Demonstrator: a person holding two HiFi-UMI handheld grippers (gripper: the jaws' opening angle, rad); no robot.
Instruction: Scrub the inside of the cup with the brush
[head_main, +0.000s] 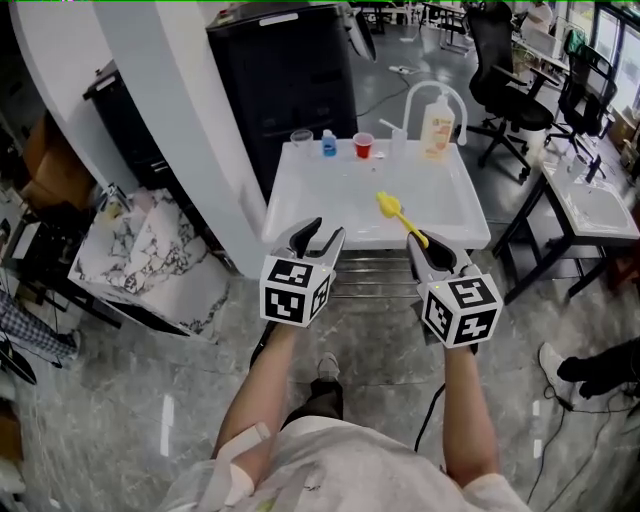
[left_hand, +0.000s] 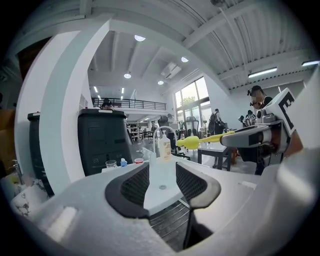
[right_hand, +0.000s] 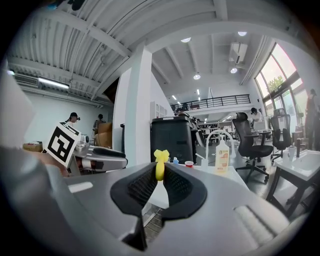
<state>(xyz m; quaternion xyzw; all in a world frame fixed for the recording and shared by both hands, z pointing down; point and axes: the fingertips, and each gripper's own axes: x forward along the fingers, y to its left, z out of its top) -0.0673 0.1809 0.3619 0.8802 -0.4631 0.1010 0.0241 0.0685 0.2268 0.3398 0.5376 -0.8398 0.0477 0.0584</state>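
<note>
One soap btl (head_main: 437, 125) nr red cup (head_main: 363, 147)

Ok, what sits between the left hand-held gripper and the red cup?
Nothing but bare white sink basin, per the head view; the yellow brush, held by the right hand-held gripper, lies off that line.

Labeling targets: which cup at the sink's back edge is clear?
The leftmost one, the clear cup, left of the blue bottle; the red cup stands right of it.

White sink (head_main: 322, 205), soap bottle (head_main: 437, 127) — black cabinet (head_main: 285, 75)
</note>
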